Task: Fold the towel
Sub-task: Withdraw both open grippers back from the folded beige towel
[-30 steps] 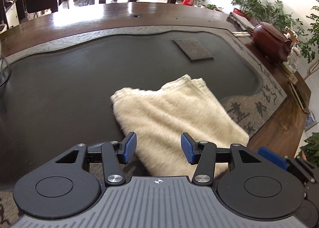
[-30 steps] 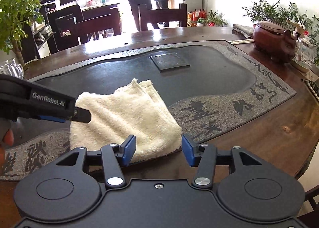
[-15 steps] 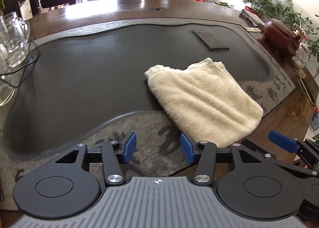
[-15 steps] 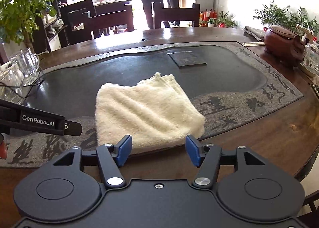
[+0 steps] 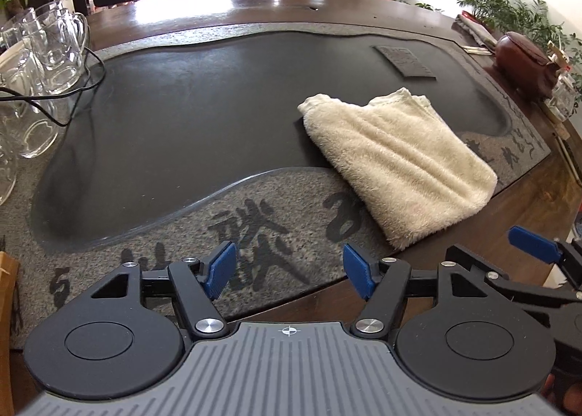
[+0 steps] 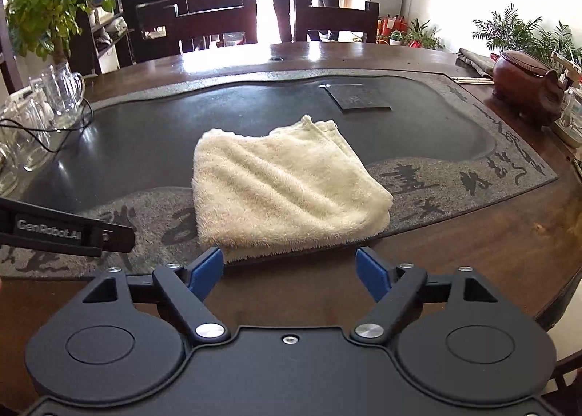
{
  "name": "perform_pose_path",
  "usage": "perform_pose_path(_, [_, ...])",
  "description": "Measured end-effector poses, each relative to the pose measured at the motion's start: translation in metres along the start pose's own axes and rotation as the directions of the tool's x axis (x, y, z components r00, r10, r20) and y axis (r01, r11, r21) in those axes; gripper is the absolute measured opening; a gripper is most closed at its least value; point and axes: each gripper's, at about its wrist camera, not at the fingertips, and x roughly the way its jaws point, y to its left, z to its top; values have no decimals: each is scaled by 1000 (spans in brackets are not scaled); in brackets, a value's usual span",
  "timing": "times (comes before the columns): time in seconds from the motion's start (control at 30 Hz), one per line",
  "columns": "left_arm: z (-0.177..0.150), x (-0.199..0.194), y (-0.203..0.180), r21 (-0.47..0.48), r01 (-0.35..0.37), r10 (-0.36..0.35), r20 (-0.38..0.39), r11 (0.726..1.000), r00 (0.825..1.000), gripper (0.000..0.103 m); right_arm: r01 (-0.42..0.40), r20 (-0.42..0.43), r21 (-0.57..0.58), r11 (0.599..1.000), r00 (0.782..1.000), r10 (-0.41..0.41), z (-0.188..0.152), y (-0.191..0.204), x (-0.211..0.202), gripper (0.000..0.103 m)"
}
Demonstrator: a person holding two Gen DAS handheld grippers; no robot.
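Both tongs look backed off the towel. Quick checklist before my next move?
1. Left tongs open, empty: ok.
2. Right tongs open, empty: ok.
3. Towel folded, lying on the tray: ok.
4. Layers square at the far corner: not ok, edges fan out.
5. Towel's near edge inside the tray: not ok, it hangs over onto the wood.
6. Glass mugs apart from the towel: ok.

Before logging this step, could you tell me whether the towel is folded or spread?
Folded: the towel lies as a compact stack, layered edges showing along its near side.
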Motion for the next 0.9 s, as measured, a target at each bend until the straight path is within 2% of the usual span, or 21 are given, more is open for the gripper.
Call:
perform_pose_path(0.13, [-3, 1, 4, -2, -6, 6, -15, 1000, 1000, 67, 11, -2, -4, 1000, 1000, -11, -2, -1, 1, 87])
perform_pose_path(0.2, [-5, 1, 6, -5, -7, 7, -19, 1000, 1000, 70, 9, -2, -7, 1000, 1000, -9, -3, -2, 2, 92])
perform_pose_path(0.3, [-8, 0, 9, -9, -7, 7, -16, 1000, 1000, 85, -1, 5, -2, 1000, 1000, 1, -5, -4, 0, 94])
perform_pose_path(0.53, [-13, 0, 14, -3, -10, 10, -24, 1000, 1000, 88, -10, -3, -15, 1000, 1000, 10, -8, -2, 1, 103])
perform_pose_path(0.9, [-20, 3, 21, -8, -24, 24, -44, 1000, 999, 90, -23, -18, -22, 1000, 1000, 22, -10, 0, 4, 103])
